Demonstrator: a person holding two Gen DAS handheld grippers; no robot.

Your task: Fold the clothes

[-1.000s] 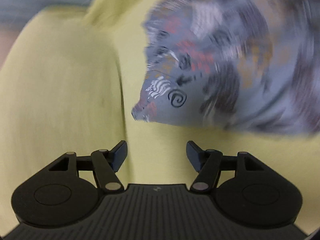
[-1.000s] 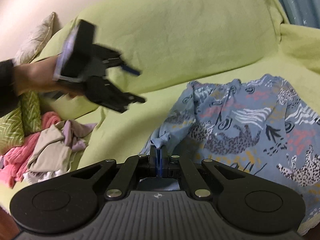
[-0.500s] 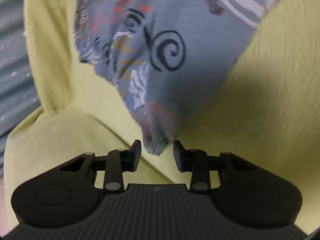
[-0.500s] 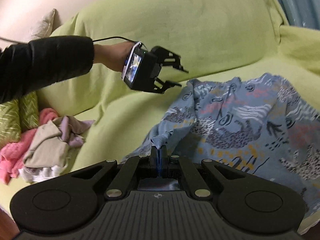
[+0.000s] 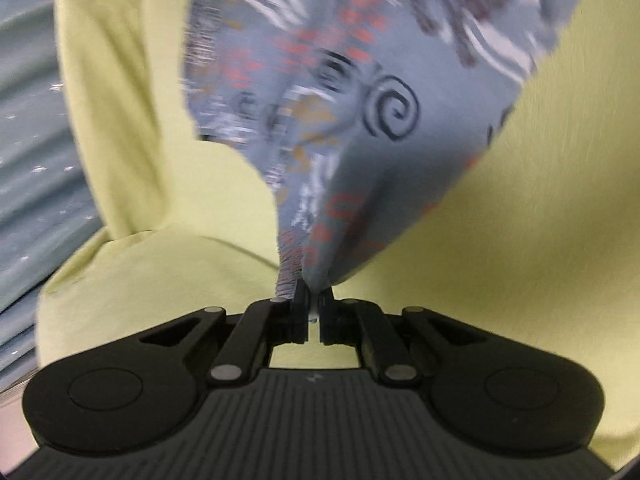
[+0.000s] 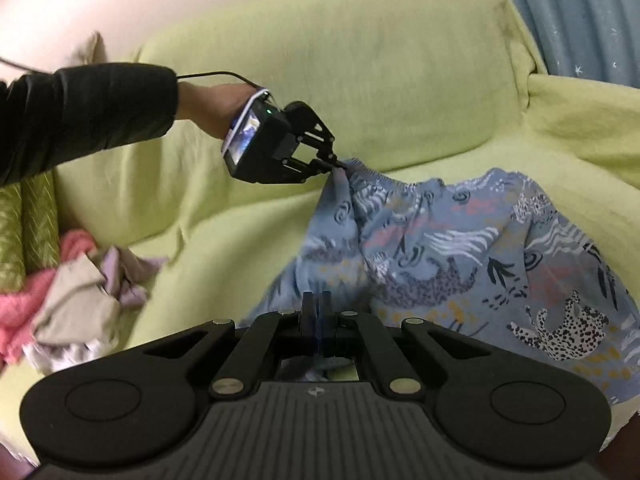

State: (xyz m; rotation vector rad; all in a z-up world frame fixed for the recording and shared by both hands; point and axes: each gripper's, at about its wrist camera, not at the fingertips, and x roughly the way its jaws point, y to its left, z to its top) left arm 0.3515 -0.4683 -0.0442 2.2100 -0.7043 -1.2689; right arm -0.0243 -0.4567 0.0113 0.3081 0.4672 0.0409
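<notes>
Both tongs are on the cloth! The left tongs are pinched tight on the gathered waistband corner of the blue patterned garment, at about eleven o'clock of the spread fabric in the right wrist view. The left wrist view confirms it: the left tongs are nearly closed, with a bunch of ribbed edge squeezed between the fingers and the cloth fanning upward from there, blurred. A hand in a dark sleeve holds that tool, with a thin cable trailing off behind it.

Down at six o'clock, the right tongs are clamped together on the near edge of the same garment, blue cloth caught between the fingers and showing underneath.

The garment lies across the seat of a sofa under a yellow-green cover, mostly flat toward three o'clock, lifted and creased near the left tongs. Over at nine o'clock sits a heap of other clothes, pink and beige, well apart from the blue piece, beside a green patterned cushion. A blue curtain hangs at one o'clock.
</notes>
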